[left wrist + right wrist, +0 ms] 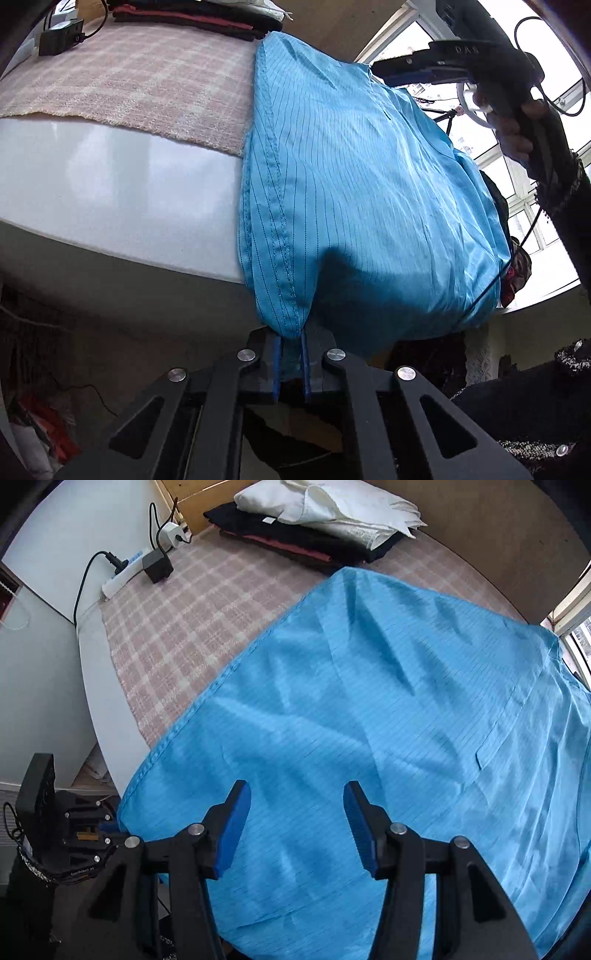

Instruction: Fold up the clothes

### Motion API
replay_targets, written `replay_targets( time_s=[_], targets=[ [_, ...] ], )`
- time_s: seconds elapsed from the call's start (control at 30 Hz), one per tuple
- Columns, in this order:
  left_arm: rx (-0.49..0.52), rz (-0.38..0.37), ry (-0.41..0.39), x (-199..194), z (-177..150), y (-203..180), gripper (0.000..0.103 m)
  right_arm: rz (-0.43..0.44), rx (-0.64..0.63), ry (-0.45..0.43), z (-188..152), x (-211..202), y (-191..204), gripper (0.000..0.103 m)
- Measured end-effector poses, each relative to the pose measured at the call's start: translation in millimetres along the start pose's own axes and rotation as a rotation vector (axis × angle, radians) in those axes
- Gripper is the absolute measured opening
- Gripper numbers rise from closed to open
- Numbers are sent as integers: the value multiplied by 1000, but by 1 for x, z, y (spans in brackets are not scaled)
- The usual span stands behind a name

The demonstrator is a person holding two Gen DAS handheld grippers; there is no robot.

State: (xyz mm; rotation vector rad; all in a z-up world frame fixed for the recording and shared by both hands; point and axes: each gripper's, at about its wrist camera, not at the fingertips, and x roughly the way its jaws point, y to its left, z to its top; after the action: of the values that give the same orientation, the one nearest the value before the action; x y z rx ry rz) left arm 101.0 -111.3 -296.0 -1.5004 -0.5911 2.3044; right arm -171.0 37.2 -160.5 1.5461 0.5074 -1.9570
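One blue striped garment (369,720) is spread over the pink checked blanket (192,627) on the white table (110,184), and one edge is hung over the table's side. That low corner is pinched tight by the left gripper (291,365), with its two blue pads pressed together on the cloth. The right gripper (297,830) is held above the garment with its two pads (236,827) wide apart and nothing between them. One pile of folded clothes (314,524) is seen at the back. One power strip (122,576) is laid beside the blanket.
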Motion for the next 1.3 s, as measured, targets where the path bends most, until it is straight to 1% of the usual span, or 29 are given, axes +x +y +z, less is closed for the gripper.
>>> replay_targets(
  time_s=[0.03,0.07,0.23,0.4,0.47,0.53,0.6,0.73,0.8,0.83,0.87,0.9,0.93,0.97,1.0,1.13,1.3],
  targets=[
    [4,10,-2,-1,0,-3,6,-21,16,-16,21,0,-6,59],
    [3,21,-4,-3,1,-6,6,-31,45,-13,39,4,-11,59],
    [-2,76,-17,-11,6,-21,6,-20,205,41,120,33,-41,59],
    [7,124,-15,-13,10,-28,6,-41,287,121,153,67,-42,59],
    [13,135,-13,-11,12,-32,6,-37,310,146,162,77,-40,59],
    [14,143,-16,-11,13,-34,6,-53,326,186,170,88,-38,59],
    [13,146,-16,-10,14,-35,6,-90,323,229,174,100,-37,59],
    [14,155,-16,-9,13,-36,6,-150,293,282,175,119,-34,59],
    [23,162,-16,-10,12,-38,6,-149,292,269,172,121,-35,57],
    [27,167,-15,-10,12,-39,6,-140,288,256,171,121,-36,53],
    [32,173,-14,-11,12,-40,6,-137,275,244,170,119,-37,43],
    [37,181,-15,-11,12,-42,6,-139,258,232,169,117,-37,26],
    [43,188,-15,-12,11,-43,6,-151,242,225,168,115,-38,15],
    [50,195,-14,-13,11,-46,6,-141,235,218,166,113,-41,7],
    [59,202,-16,-15,11,-49,6,-108,239,209,163,109,-46,6],
    [102,223,-30,-27,10,-73,5,23,299,134,147,80,-73,5],
    [225,238,-16,-36,4,-130,5,130,327,7,108,16,-110,5]
  ],
)
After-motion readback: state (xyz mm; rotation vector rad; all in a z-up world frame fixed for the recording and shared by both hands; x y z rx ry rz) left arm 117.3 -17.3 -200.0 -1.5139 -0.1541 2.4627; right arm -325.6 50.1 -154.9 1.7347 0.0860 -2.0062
